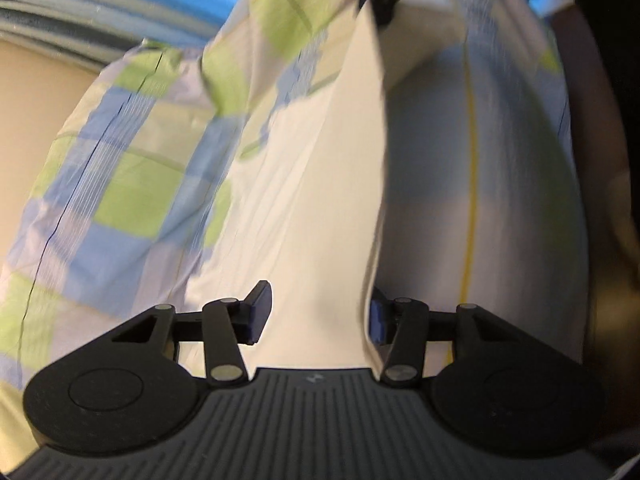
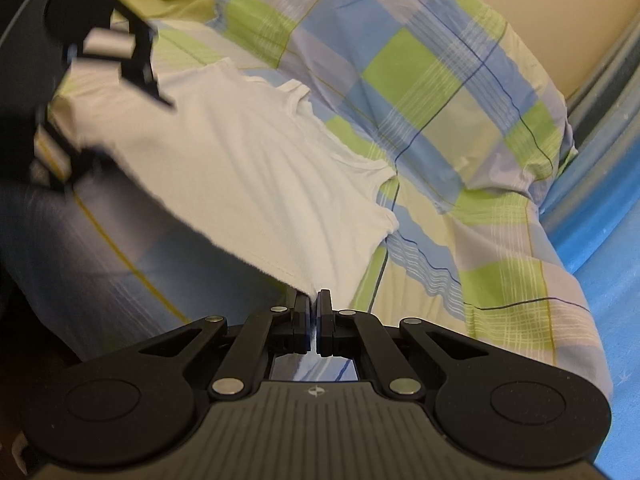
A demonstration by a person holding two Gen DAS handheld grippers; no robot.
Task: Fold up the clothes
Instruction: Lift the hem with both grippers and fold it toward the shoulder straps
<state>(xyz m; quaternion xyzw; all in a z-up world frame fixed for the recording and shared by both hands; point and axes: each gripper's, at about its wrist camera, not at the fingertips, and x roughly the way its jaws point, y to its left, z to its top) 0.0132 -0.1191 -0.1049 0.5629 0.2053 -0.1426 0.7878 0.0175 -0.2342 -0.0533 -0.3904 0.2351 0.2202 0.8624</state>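
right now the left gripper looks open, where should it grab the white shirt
Grip the hem corner of the white shirt, opposite the one the right gripper has pinched. The left gripper is open with the cloth edge running between its fingers, so come edge-on along that lifted hem above the checked bedsheet and close there, likely keeping the hem taut.

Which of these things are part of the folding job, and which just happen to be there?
Part of the job:
- white sleeveless shirt
- right gripper, fingers shut on the shirt's hem
- left gripper, fingers apart around the cloth

Just there:
- checked bedsheet underneath
- checked pillow
- blue wall
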